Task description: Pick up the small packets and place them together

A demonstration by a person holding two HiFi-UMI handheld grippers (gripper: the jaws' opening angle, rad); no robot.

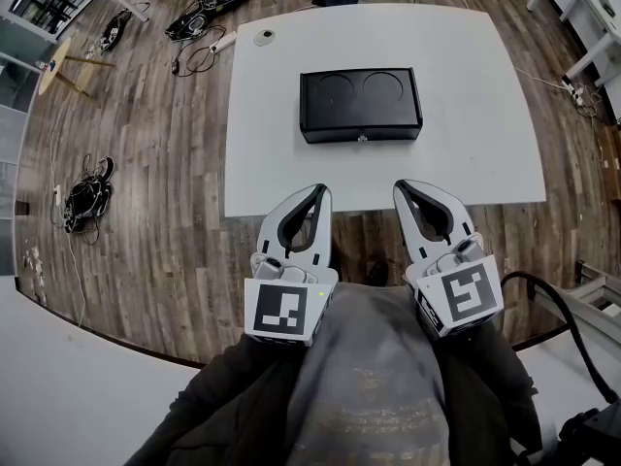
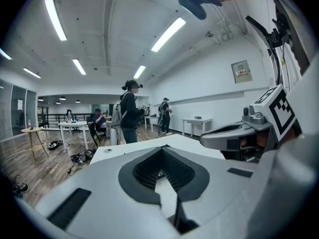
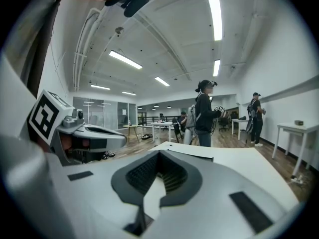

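Observation:
No small packets show in any view. My left gripper (image 1: 319, 193) and right gripper (image 1: 402, 187) are held side by side close to my chest, short of the near edge of the white table (image 1: 475, 85). Both point towards the table, slightly downward. Each has its jaws closed together with nothing between them. In the left gripper view the left gripper (image 2: 162, 149) is shut and empty, and the right gripper's body (image 2: 234, 136) shows beside it. The right gripper view shows the right gripper (image 3: 159, 153) shut and empty too.
A black rectangular box (image 1: 360, 105) with two round recesses lies mid-table. A small round object (image 1: 264, 37) sits at the table's far left corner. Cables (image 1: 209, 13) lie on the wood floor. A person (image 3: 204, 113) stands beyond the table; more tables stand behind.

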